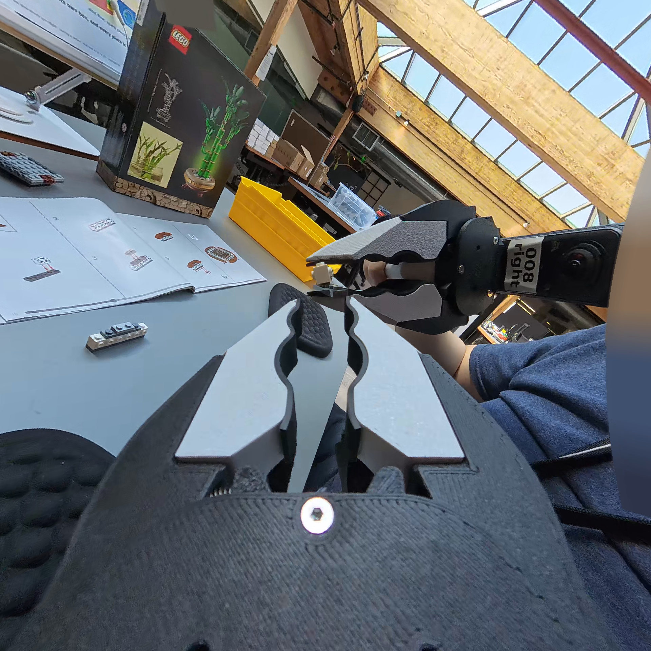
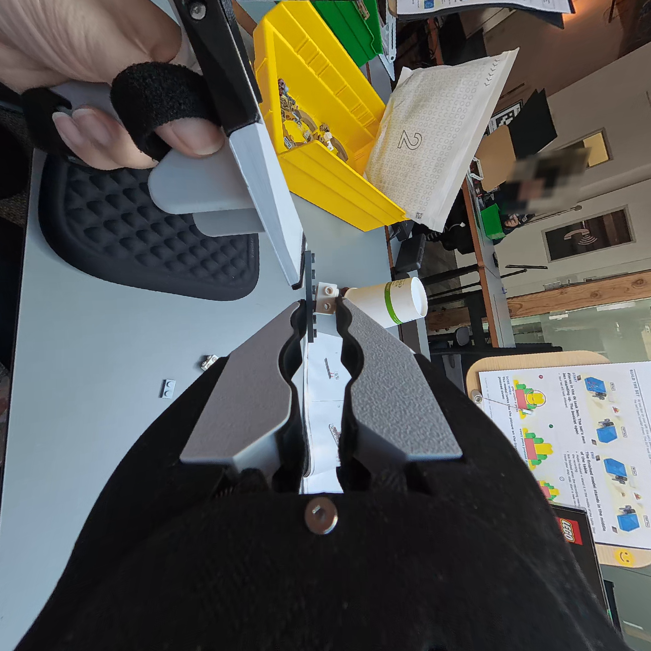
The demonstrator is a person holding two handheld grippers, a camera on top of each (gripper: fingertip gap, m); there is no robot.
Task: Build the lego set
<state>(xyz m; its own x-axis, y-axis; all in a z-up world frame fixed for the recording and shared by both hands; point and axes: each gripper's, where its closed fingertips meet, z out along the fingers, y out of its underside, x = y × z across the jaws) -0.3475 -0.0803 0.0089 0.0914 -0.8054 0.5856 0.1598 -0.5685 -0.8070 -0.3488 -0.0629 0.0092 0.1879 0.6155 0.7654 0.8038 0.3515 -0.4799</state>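
Observation:
My right gripper (image 2: 320,303) is shut on a small assembly: a white brick (image 2: 326,299) with side studs, stuck on a thin dark grey plate (image 2: 311,327). It holds this above the table. In the left wrist view the right gripper (image 1: 311,276) comes in from the right with the white brick (image 1: 321,273) and dark plate (image 1: 331,289) in its tips. My left gripper (image 1: 322,301) is open and empty, its tips just below the plate's end. In the right wrist view it (image 2: 297,281) lies against the plate's bare side.
A long white brick with dark plates (image 1: 116,336) lies on the grey table beside the open instruction booklet (image 1: 105,253). Behind are the set's box (image 1: 176,116) and a yellow bin (image 2: 334,183) of parts. A paper cup (image 2: 387,303), white bag (image 2: 433,134), small grey plate (image 2: 168,388) and black pad (image 2: 141,229) lie nearby. Less than 4 cm separates the two grippers' tips.

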